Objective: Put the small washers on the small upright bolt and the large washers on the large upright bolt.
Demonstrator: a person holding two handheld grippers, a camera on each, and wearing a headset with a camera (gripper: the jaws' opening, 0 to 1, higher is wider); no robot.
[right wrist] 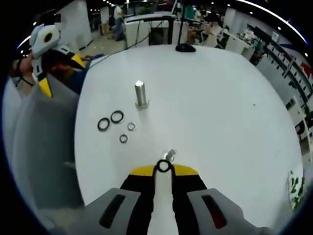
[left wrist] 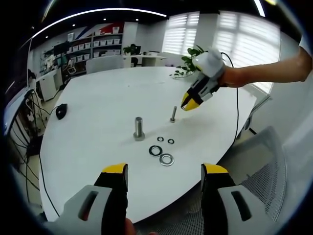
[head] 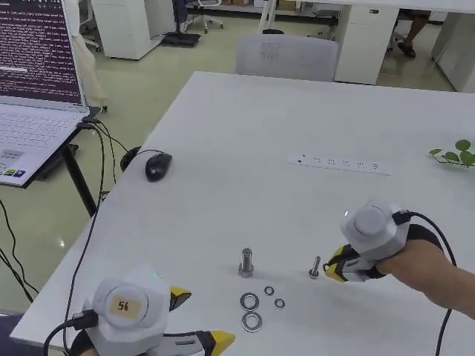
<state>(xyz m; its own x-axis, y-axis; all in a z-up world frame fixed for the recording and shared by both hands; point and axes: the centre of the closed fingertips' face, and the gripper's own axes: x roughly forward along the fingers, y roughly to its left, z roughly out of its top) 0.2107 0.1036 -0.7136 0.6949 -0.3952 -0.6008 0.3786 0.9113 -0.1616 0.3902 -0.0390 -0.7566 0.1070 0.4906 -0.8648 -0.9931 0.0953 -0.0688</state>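
- One small washer [right wrist: 163, 166] is pinched at the tip of the right tongs [right wrist: 164, 174], which are closed tight on it.
- The pinched washer sits right by the top of the small bolt [right wrist: 170, 154]. I cannot tell if the two touch.
- The small bolt stands up on the white surface [head: 245, 133].
- Two more small washers [head: 269, 291] lie flat on the surface, close together. They are in front of the two bolts, on the person's side.
- Two large washers [head: 249, 301] lie flat just to the left of them, right next to each other.
- The large bolt [head: 246, 262] stands up to the left of the small bolt, a little apart from it.
- The left tongs [left wrist: 165, 169] are spread wide and hold nothing. They hang by the edge of the surface closest to the person, left of the washers.
- Farther back on the surface are a black mouse [head: 158, 166] and a white power strip [head: 338, 163].
- Green plant leaves [head: 454, 154] poke in at the right side.
- A grey chair [head: 286, 55] stands at the far end, and an open laptop [head: 33, 89] sits off to the left.
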